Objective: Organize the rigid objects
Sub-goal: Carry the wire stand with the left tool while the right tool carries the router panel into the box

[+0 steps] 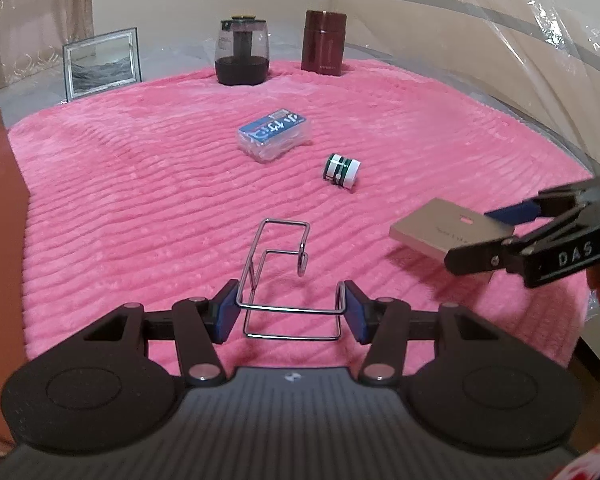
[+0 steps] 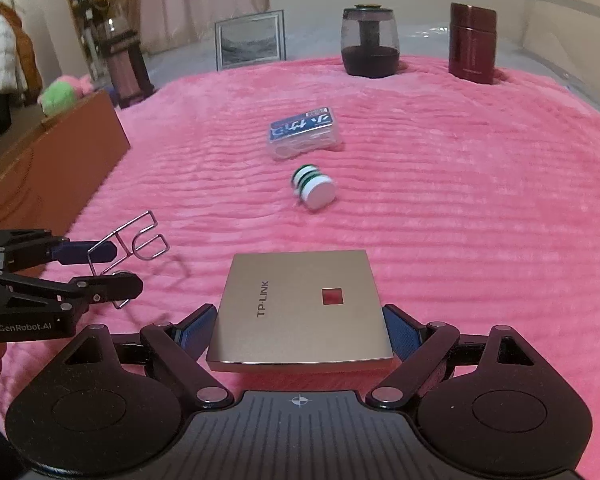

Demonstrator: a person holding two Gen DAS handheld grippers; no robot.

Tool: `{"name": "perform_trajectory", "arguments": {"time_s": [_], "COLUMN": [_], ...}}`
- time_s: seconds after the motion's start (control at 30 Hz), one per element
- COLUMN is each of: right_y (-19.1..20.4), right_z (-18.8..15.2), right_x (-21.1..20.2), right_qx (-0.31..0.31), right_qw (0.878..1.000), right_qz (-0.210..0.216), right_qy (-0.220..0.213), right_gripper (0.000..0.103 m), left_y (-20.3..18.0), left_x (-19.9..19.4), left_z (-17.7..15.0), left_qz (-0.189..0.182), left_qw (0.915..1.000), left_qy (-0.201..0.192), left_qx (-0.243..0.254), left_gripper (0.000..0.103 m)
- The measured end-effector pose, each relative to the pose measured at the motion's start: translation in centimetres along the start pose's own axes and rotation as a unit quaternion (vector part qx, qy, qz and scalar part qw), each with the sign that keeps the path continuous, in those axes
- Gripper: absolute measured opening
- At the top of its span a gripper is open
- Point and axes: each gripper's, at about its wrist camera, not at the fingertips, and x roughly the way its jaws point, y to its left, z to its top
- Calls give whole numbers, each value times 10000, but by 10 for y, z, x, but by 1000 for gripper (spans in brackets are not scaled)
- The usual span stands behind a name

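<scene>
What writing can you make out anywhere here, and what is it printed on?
"TP-LINK": top of the flat gold box clamped in the right gripper.
"GenRobot.AI": side of the left gripper.
"DAS": side of the right gripper, seen from the left wrist.
Blue label on the clear plastic box: large white characters, unreadable.
Small print on the dark red flask: too small.

Spool [image 2: 313, 186] before box [image 2: 305, 133] on blanket [image 2: 480, 220]

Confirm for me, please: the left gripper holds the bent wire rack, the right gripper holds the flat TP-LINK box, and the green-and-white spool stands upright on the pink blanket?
Not quite: the green-and-white spool lies on its side on the pink blanket, as the right wrist view shows. The left gripper does hold the bent wire rack, and the right gripper the flat TP-LINK box.
</scene>
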Motion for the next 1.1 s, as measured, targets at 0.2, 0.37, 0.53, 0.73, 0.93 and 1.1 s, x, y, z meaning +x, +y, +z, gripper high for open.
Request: {"name": "perform_trajectory", "arguments": {"time_s": [0.2,0.37,0.53,0.73,0.93,1.1], "right_y": [20,48,88,145,207,254], "right_z": [2,21,45,76,100,116], "right_x": [-24,-42,-51,-44,-25,0], "right_qx": [44,-218,-512,-907,-1441,-1776], "right_qw": [9996,9979,9932,9839,9704,9604], "right_qz": [122,325,702,1249,1696,1961], "right_qy": [-239,-515,-772,-905,-935,-878], "right_gripper": [85,85,85,85,85,85], "left_y": [-5,3,28,76,132,177], "left_x": [-34,-70,-110,-156,-194,-210], "left_z": [6,14,22,24,24,19], "left_qz": [-17,34,260,583,1144,1452], "left_qw": [9998,9992,9978,9950,9903,9878], "left_qy": [-184,-400,-608,-749,-707,-498], "left_qx": [52,27,-98,-319,-335,-266], "left_gripper": [49,49,49,49,49,49]}}
